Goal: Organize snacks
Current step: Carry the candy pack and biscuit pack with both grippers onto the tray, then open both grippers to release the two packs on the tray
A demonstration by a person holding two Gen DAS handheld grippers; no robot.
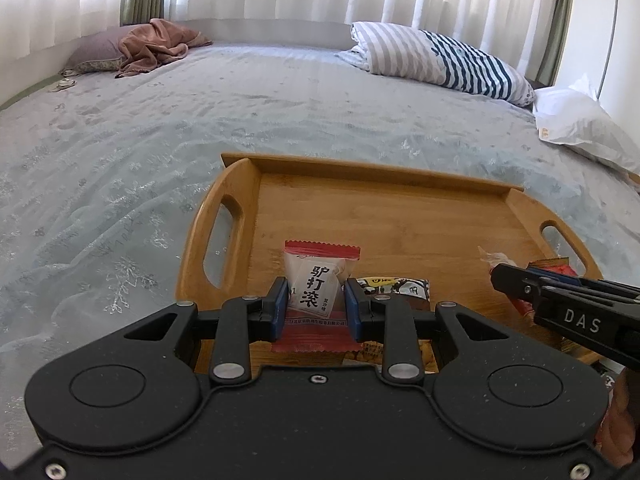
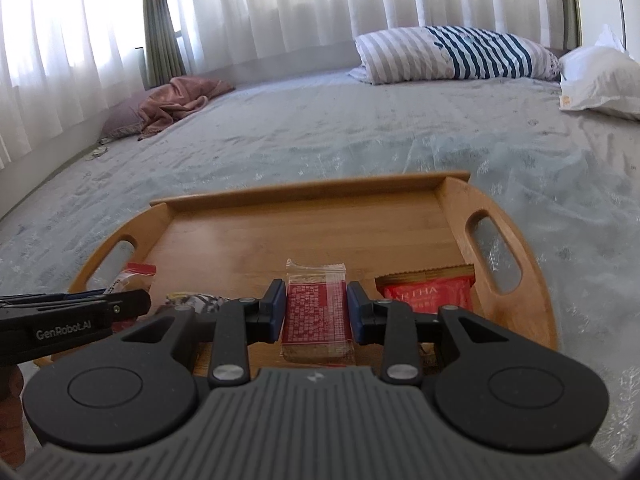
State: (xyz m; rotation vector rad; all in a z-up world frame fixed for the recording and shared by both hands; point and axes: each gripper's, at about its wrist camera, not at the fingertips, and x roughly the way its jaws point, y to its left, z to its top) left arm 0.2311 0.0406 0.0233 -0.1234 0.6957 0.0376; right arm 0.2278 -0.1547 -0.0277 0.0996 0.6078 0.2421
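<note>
A wooden tray [image 1: 400, 216] with cut-out handles sits on a pale blue bedspread [image 1: 120, 152], filling the lower middle of both views. In the left wrist view, the left gripper [image 1: 316, 300] pinches a white snack packet with red ends [image 1: 318, 280] between its blue pads, holding it over the near part of the tray; a dark patterned packet [image 1: 400, 288] lies just to its right on the tray floor. At the right edge of that frame the right gripper [image 1: 516, 280] shows from the side, closed on its own item. In the right wrist view, the right gripper [image 2: 316, 304] is clamped on a red bar in clear wrap [image 2: 316, 312] at lower centre, above the tray's near edge. A red foil packet [image 2: 428, 294] lies on the tray to the right of it, by the right handle. A striped pillow [image 2: 456, 56] rests in the upper right, and a pink cloth [image 2: 180, 98] is bunched at upper left below white curtains [image 2: 280, 4].
</note>
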